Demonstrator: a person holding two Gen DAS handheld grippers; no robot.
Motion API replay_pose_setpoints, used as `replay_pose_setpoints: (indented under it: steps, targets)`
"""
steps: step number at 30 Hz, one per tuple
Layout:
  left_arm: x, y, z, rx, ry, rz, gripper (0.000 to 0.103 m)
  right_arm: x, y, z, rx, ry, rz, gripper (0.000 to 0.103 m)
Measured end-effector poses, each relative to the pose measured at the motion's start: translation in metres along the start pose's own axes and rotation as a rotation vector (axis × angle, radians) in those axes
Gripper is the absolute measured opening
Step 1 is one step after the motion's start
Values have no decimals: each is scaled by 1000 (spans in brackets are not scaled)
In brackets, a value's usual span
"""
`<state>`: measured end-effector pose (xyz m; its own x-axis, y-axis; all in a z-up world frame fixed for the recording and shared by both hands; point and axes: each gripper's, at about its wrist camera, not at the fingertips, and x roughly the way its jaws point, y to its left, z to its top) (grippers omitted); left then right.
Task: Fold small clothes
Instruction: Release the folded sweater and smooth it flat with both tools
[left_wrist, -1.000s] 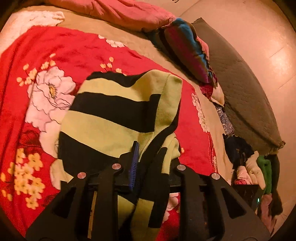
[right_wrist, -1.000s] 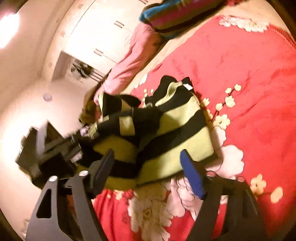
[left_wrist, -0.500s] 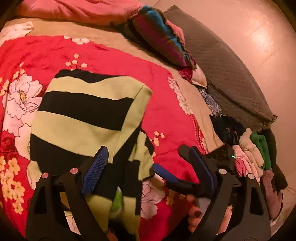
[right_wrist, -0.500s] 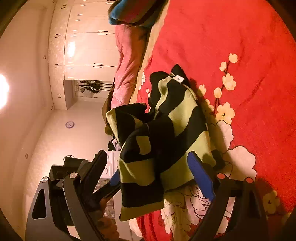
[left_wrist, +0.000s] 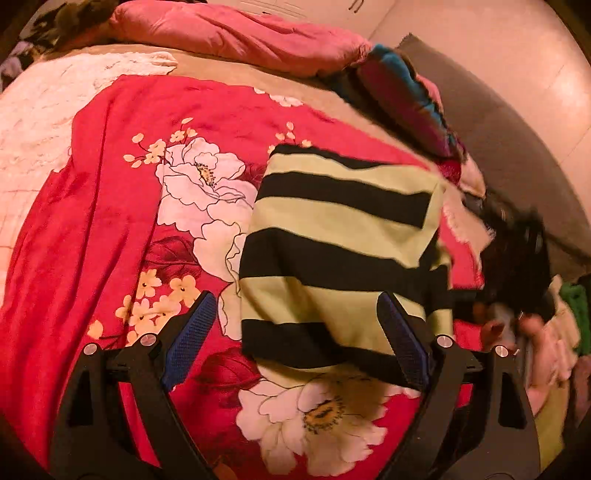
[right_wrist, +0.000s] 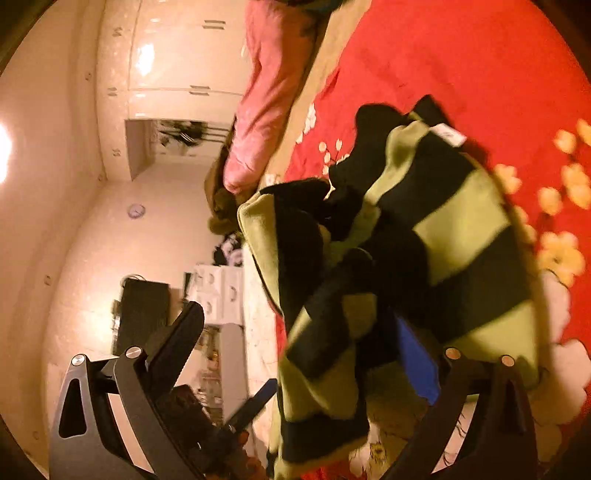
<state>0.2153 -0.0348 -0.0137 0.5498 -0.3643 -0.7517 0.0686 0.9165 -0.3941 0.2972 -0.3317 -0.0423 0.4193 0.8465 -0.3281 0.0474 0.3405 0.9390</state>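
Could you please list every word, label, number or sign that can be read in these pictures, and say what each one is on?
No text can be read in either view.
White tag on the striped sweater: any print is too small and blurred to read.
Round wall clock: its numbers are too small to read.

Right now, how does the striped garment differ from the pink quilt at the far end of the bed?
The striped garment has wide black and pale green bands; the pink quilt is one plain colour. The garment lies folded on the red floral blanket in front of the open left gripper; the quilt lies bunched along the bed's far edge. Both are soft textiles resting on the bed.
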Motion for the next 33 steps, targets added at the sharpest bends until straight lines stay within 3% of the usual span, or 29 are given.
replay_pose_setpoints:
  steps: [4,8,9,10,12,17,18,22,23,25,27,29,33]
  targets:
    - [17,-5,-5,47,18,2,82,23,10,9,-51,15,-112,98]
    - [41,-4,-10,27,57,-16,82,33,16,16,-163,-11,-194,94]
    - [48,-5,-10,21,65,-19,82,34,17,18,-210,-23,-234,82]
    - [52,-6,-10,20,67,-21,82,35,19,19,-248,-32,-268,62]
    - [59,-8,-8,11,75,-28,82,33,29,20,-361,-55,-311,40]
    - [62,-16,-1,2,77,-30,82,20,82,20,-669,-162,-320,17]
    - [64,-17,0,-4,80,-38,82,19,95,22,-736,-186,-308,17]
    - [71,-21,2,0,87,-44,85,25,96,34,-806,-179,-416,18]
    - [72,-21,1,4,87,-39,85,23,86,37,-783,-172,-440,23]
    - [71,-17,-1,-10,83,-47,85,10,59,43,-672,-152,-438,62]
    - [69,-15,-2,-17,80,-49,85,-5,39,45,-576,-140,-417,67]
    - [66,-14,-5,-14,81,-46,85,-14,24,42,-504,-92,-397,84]
    - [63,-16,-7,-4,84,-44,85,-8,15,32,-411,-44,-346,92]
